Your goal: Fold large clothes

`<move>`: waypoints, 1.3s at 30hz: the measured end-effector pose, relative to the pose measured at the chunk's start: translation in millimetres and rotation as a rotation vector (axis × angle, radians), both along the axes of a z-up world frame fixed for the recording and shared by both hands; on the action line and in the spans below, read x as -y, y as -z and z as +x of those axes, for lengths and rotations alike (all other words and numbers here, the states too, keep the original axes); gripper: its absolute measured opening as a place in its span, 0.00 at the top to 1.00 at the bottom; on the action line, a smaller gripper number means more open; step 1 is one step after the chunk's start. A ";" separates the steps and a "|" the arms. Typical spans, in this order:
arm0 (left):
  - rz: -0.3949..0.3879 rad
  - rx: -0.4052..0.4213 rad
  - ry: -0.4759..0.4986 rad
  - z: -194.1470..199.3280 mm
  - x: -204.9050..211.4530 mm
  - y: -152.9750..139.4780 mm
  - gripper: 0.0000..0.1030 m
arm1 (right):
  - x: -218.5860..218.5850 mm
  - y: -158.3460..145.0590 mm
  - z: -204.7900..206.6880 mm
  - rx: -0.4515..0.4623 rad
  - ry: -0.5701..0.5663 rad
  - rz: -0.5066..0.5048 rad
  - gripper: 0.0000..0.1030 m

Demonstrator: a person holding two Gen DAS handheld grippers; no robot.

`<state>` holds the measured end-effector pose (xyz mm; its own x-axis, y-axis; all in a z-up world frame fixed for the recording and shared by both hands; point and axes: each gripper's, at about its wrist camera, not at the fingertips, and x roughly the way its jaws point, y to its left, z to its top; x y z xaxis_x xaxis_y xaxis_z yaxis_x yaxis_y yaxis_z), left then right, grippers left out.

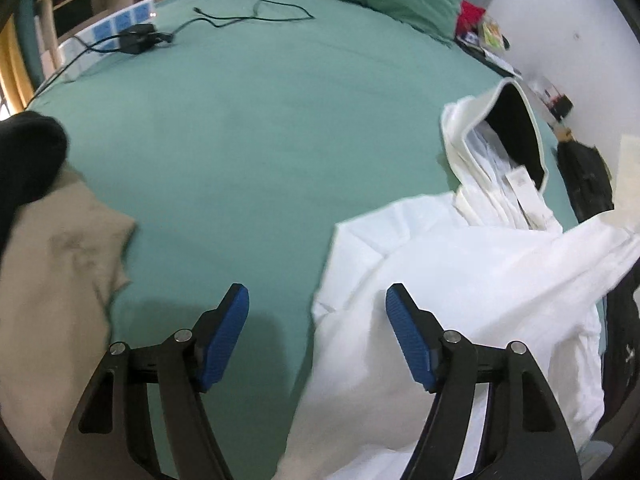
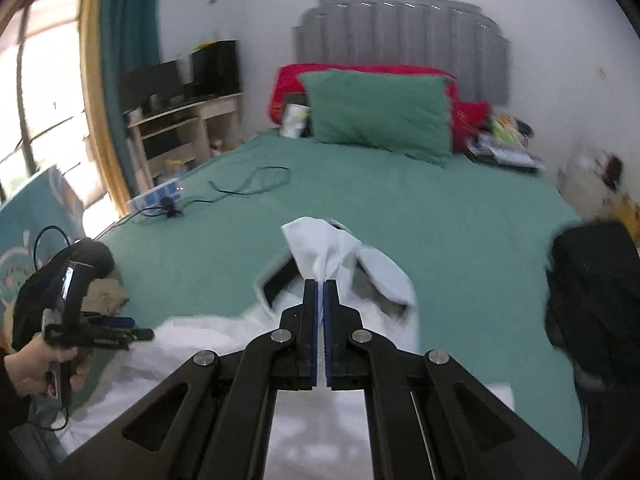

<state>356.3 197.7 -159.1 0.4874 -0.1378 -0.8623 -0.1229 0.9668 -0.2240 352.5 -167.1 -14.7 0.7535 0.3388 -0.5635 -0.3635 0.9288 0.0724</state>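
Our right claw is clenched on a pinch of the white hooded garment, lifting its fabric off the green bed. Our left claw hangs spread wide over the bedsheet, gripping nothing, beside the garment's edge. We see a tan cloth lying left.

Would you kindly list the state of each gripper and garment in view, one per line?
Left gripper: open, holding nothing.
Right gripper: shut on the white hooded garment.
White hooded garment: unfolded, rumpled on the bed, hood lifted.
Beige garment: crumpled, untouched.
Black charger: cable attached.
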 end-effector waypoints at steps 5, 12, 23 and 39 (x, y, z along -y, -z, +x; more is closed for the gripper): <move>0.053 -0.005 0.032 -1.1 17.0 5.1 0.28 | 83.5 56.9 -4.5 -0.153 0.129 0.143 0.97; 0.151 0.017 0.117 -5.7 48.3 19.5 0.32 | 153.0 145.7 -19.1 -0.391 0.285 0.234 0.91; 0.223 0.181 0.094 -4.2 47.1 -6.2 0.97 | 161.0 155.4 -5.7 -0.377 0.187 0.240 0.88; 0.179 0.052 0.107 9.9 42.7 17.0 0.92 | 157.9 171.4 -5.9 -0.347 0.320 0.045 0.99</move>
